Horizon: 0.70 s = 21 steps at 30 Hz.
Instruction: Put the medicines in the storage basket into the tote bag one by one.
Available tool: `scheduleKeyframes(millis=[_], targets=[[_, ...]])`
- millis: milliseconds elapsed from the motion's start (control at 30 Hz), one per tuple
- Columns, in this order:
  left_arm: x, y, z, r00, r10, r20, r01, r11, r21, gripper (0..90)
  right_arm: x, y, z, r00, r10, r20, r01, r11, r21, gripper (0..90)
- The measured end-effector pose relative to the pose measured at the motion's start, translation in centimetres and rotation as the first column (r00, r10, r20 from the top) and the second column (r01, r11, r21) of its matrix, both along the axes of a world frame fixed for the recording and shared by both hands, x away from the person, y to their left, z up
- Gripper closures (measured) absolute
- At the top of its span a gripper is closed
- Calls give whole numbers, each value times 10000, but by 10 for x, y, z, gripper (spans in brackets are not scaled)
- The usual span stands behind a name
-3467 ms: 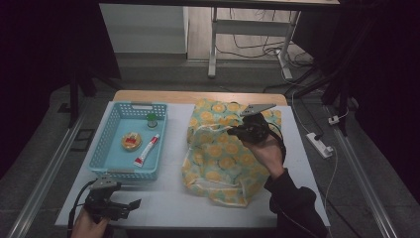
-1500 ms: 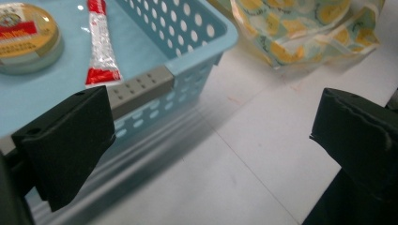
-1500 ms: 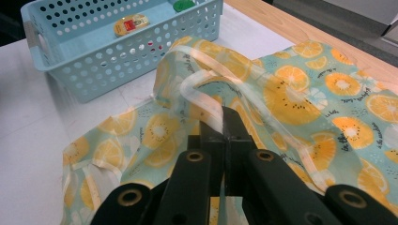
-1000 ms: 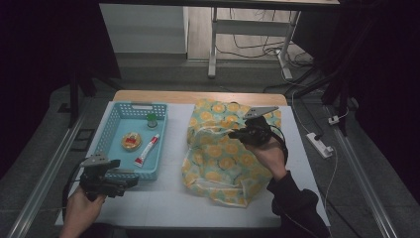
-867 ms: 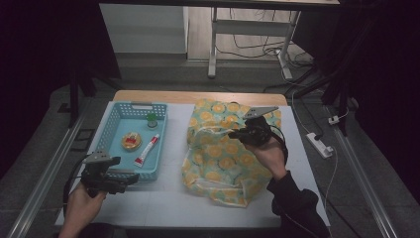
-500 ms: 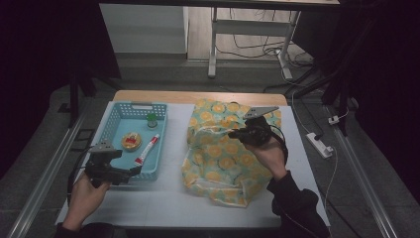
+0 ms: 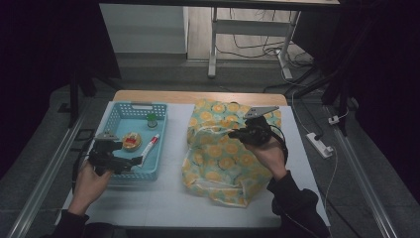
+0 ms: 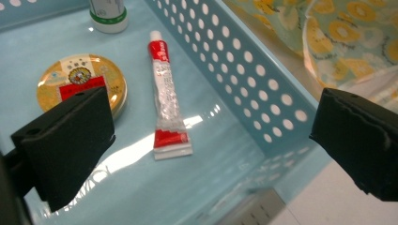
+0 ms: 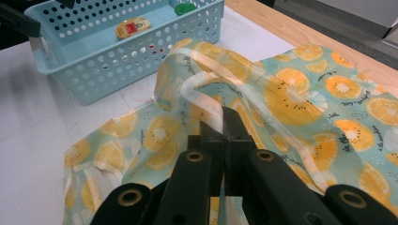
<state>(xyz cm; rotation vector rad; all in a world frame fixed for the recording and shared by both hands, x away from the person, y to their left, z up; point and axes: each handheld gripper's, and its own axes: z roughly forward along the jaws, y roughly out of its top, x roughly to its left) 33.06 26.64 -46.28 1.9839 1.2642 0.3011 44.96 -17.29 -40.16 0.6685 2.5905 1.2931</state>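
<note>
A blue perforated basket [image 7: 115, 115] stands at the table's left and holds a red-and-white tube [image 8: 166, 98], a round gold tin [image 8: 82, 79] and a green-capped bottle [image 8: 108, 11]. My left gripper [image 7: 131, 161] hovers over the basket's near end, open wide. In the left gripper view the left gripper [image 8: 213, 117] straddles the basket's side wall [image 8: 253, 84], with the tube lying just ahead and nothing between the jaws. A fruit-print fabric bag [image 7: 220, 148] lies at centre-right. My right gripper [image 9: 225, 123] is shut on the bag's pale strap [image 9: 206, 101], holding it up off the bag.
The table's wooden far edge [image 7: 198, 96] runs behind the basket and bag. White tabletop [image 7: 163, 198] lies open in front of both. A power strip [image 7: 319, 144] rests off the table's right side.
My left gripper has travelled from the table's front-left corner up and forward to the basket's near end. The right gripper and the bag strap have stayed still.
</note>
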Motion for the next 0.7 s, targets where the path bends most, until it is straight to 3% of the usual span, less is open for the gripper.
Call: scheduleKeyframes(millis=[367,700], targets=[[23,5,0,9997,65,-229,-61,9998,180,0,1,1,-2,10000,29,-39,-29,10000,-63,892],[50,10,-1,9979,389,-515,-357,9975,614,0,0,0,-1,10000,56,3,-56,10000,-48,892]])
